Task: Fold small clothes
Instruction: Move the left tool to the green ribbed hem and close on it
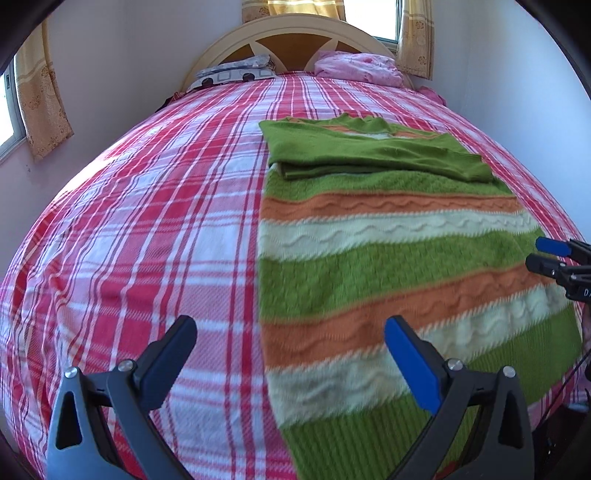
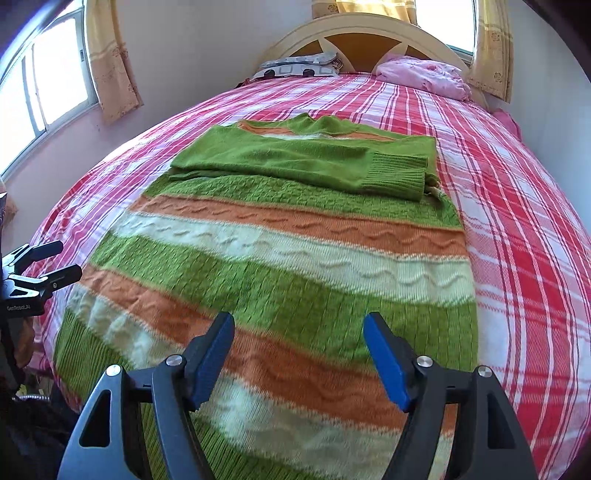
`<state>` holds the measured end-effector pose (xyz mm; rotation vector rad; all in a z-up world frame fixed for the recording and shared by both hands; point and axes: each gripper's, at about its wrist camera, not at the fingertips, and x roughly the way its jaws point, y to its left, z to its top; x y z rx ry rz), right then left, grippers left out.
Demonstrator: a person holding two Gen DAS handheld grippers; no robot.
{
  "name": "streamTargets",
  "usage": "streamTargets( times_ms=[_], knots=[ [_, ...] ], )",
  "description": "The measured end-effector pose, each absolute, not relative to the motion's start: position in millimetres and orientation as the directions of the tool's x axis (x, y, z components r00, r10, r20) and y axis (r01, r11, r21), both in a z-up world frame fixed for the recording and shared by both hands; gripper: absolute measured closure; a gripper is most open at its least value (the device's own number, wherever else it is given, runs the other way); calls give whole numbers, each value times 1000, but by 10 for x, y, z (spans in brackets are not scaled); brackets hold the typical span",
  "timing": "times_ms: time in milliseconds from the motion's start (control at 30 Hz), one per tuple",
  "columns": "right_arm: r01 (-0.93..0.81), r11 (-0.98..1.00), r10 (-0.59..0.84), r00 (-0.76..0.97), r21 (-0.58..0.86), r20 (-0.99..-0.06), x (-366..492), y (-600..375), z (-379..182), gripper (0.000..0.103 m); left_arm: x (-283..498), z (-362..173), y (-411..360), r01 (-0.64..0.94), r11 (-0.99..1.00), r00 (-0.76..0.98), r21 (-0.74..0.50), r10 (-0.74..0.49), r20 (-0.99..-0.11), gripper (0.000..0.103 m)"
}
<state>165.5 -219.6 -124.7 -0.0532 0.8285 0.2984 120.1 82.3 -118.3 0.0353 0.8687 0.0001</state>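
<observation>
A bed covered by a red, pink and white plaid sheet (image 1: 155,229) fills both views, running back to a cream arched headboard (image 2: 369,27) against a pale wall. Wide bare plaid lies to the left of the garment in the left wrist view and to its right in the right wrist view, and more open sheet stretches beyond it toward the pillows.

The striped knit sweater (image 2: 295,258) lies flat on the sheet, in green, orange and cream bands, its ribbed hem at the near edge of the bed. Both sleeves are folded across the chest, and a ribbed green cuff (image 2: 397,175) ends close to the sweater's right edge. The left edge of the sweater runs straight down the sheet in the left wrist view.

Yellow patterned curtains (image 2: 110,62) hang by the windows. At the headboard sit a grey patterned pillow (image 1: 236,72) and a crumpled pink bundle (image 1: 360,68).

The left gripper (image 1: 290,350) hangs above the sweater's left edge, jaws spread wide with nothing between them. The right gripper (image 2: 299,350) hangs over the lower stripes, jaws likewise spread and empty. White lettering on the left gripper's body reads "GenRobot.AI" in the right wrist view.
</observation>
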Motion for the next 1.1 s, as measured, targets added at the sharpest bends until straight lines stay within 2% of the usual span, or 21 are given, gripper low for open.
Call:
streamTargets(
  times_ms=[200,267,433,533,667,767,1000,1067,1100],
  knots=[
    [-303,952,237,645,42,-727,1401,-2133,-1222,30,903,-1360,901,10,1000,584,13,4,-812,1],
    [-315,948,242,642,37,-727,1299,-2117,-1246,29,814,-1430,949,0,1000,557,-30,-25,-830,6],
    [-331,943,227,650,-2,-725,1109,-2065,-1294,29,723,-1547,1019,-25,988,509,-149,-116,-853,32],
    [-326,945,227,659,0,-717,1075,-2084,-1286,29,688,-1579,1018,-37,982,493,-187,-145,-858,40],
    [-321,947,227,667,1,-710,1046,-2103,-1269,29,657,-1601,1009,-45,977,486,-208,-161,-859,41],
    [-319,948,233,666,12,-708,1025,-2122,-1267,29,655,-1589,974,-33,975,486,-222,-178,-856,51],
    [-282,958,233,665,51,-710,938,-2275,-1269,29,645,-1599,956,-20,970,490,-241,-201,-848,52],
    [-261,963,235,664,74,-710,892,-2367,-1260,29,635,-1598,977,-21,966,494,-257,-214,-843,70],
    [-253,964,230,666,75,-709,873,-2403,-1256,29,636,-1604,981,-18,963,491,-270,-226,-841,84]
  ],
)
